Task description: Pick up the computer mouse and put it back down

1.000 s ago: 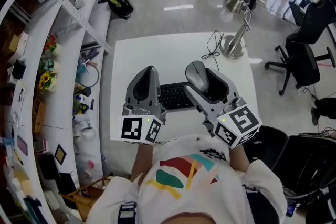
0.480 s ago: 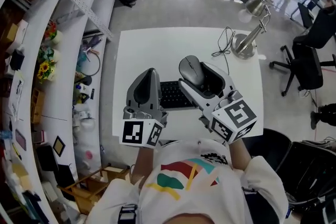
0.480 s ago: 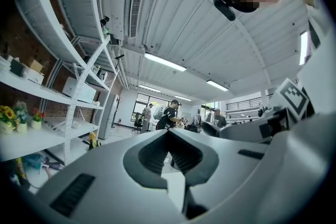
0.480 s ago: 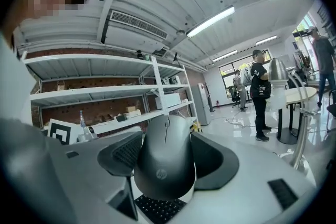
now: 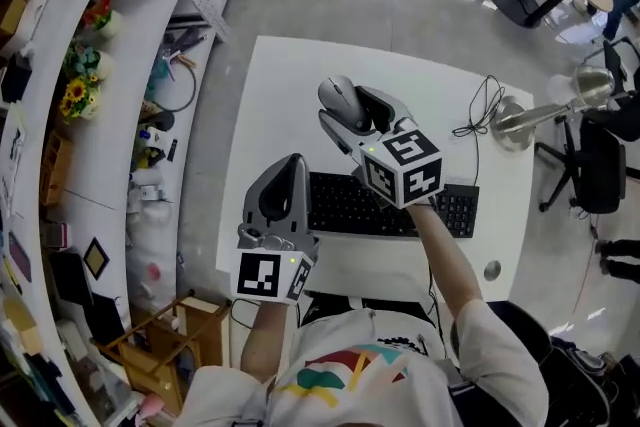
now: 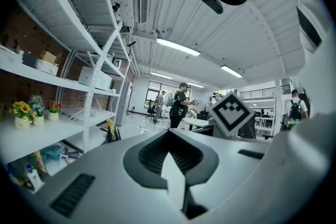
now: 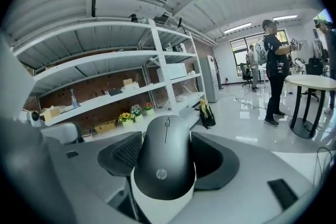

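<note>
A grey and black computer mouse (image 5: 340,98) sits between the jaws of my right gripper (image 5: 347,113), which is shut on it and holds it above the white table (image 5: 270,85), beyond the far edge of the keyboard (image 5: 345,206). In the right gripper view the mouse (image 7: 165,162) fills the gap between the jaws of the right gripper (image 7: 165,176), its top side facing the camera. My left gripper (image 5: 289,165) hangs over the keyboard's left end with its jaws shut and nothing in them; in its own view the left gripper (image 6: 173,168) points out over the room.
A metal desk lamp (image 5: 540,113) with a thin black cable (image 5: 480,120) stands at the table's right edge. White shelving (image 5: 60,115) with flowers and small items runs along the left. An office chair (image 5: 598,155) stands to the right.
The right gripper has carried the mouse forward and to the left, from over the keyboard to beyond its far edge. The left gripper has stayed near the keyboard's left end.
</note>
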The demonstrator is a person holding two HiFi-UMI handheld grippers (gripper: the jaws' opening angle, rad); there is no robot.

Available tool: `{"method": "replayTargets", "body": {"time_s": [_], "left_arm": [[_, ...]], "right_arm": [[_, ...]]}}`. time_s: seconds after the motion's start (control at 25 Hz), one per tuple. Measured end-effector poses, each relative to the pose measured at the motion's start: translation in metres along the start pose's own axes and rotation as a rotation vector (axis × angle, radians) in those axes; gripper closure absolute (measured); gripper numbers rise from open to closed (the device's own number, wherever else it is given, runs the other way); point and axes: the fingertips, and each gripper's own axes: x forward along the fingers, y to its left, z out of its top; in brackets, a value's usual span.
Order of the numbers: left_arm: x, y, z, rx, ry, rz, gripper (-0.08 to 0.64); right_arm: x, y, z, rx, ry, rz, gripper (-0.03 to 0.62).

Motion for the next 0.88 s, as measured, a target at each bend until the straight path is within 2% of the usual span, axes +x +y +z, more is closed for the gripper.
{"method": "replayTargets", "body": {"time_s": [0.12,0.28,0.44,0.6,0.88], "left_arm": [[-0.002,0.047,-0.012,-0.012,0.017,0.058,0.517],[-0.008,0.096,-0.038,-0.088,0.019,0.163,0.517],[-0.007,0.123,-0.055,-0.129,0.029,0.195,0.517],[-0.009,0.137,-0.064,-0.153,0.033,0.229,0.517],[-0.021,0.162,-0.064,-0.142,0.033,0.280,0.517]], "right_arm": [[0.070,-0.012,-0.021,-0.033,0.085,-0.013,0.287],[0.147,-0.021,-0.050,-0.093,0.196,-0.001,0.287],[0.208,-0.032,-0.060,-0.135,0.266,-0.022,0.287],[0.241,-0.036,-0.065,-0.195,0.322,-0.033,0.288],[0.270,-0.039,-0.081,-0.213,0.388,-0.013,0.288]]}}
